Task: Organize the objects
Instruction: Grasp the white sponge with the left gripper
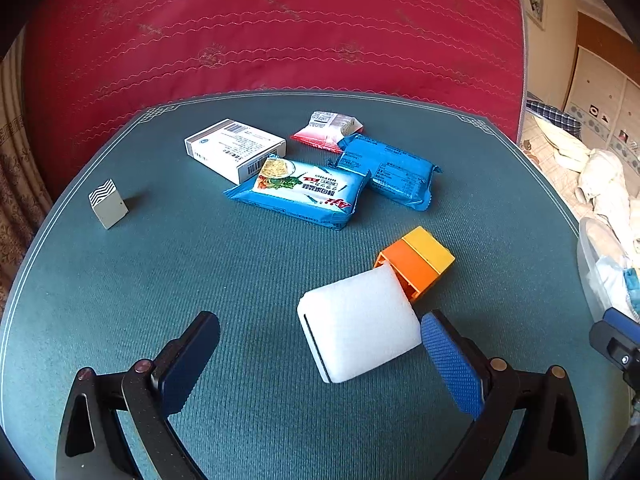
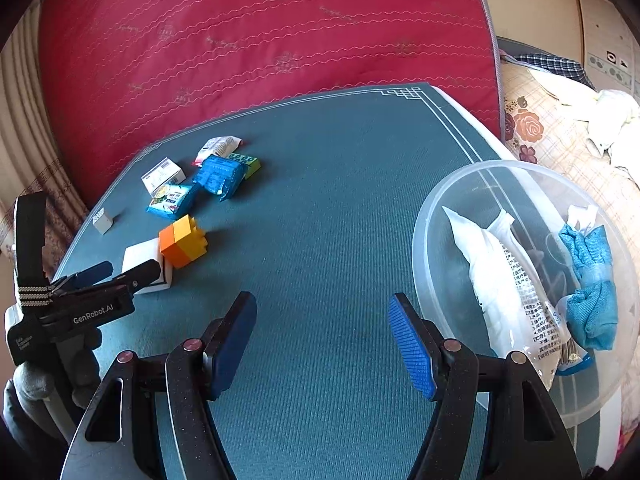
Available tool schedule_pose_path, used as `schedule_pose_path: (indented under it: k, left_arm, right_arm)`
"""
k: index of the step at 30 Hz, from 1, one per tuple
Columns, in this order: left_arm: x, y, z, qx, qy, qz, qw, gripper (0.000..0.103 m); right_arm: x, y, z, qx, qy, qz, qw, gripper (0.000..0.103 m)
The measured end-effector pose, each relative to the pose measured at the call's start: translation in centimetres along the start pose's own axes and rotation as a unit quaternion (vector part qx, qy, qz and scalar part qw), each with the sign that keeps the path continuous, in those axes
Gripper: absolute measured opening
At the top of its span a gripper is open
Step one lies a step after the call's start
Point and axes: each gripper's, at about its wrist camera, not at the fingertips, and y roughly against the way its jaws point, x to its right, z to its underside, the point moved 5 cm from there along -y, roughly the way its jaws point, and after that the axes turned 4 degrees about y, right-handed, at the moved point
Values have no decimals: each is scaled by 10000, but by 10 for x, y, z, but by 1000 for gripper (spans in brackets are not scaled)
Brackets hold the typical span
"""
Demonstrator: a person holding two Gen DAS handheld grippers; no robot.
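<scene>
My left gripper (image 1: 320,354) is open on the teal mat; a white foam block (image 1: 360,322) lies between its fingers, against the right pad (image 1: 452,364). An orange and yellow brick block (image 1: 416,260) touches the foam's far side. Beyond lie two blue snack packs (image 1: 298,194) (image 1: 390,172), a white carton (image 1: 234,148), a red-white sachet (image 1: 328,130) and a small white cube (image 1: 108,204). My right gripper (image 2: 322,336) is open and empty, just left of a clear plastic bowl (image 2: 440,216) that holds a white bag (image 2: 508,292) and a blue cloth (image 2: 592,292).
The teal mat (image 2: 340,200) covers a table with a red mattress (image 1: 272,28) upright behind it. A bed with floral sheets (image 2: 560,136) is to the right. The left gripper's body (image 2: 80,300) shows at the left of the right wrist view.
</scene>
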Motion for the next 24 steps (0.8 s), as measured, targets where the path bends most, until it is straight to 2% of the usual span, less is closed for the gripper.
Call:
schedule_pose_path:
  k: [17, 24]
  left_arm:
    - [5, 0, -1, 19, 6, 175, 9998, 102]
    - [7, -14, 0, -233, -59, -45, 9997, 102]
  right_arm:
    - [-4, -13, 10, -183, 66, -65, 9998, 69]
    - [-11, -15, 13, -231, 130, -93, 9996, 70]
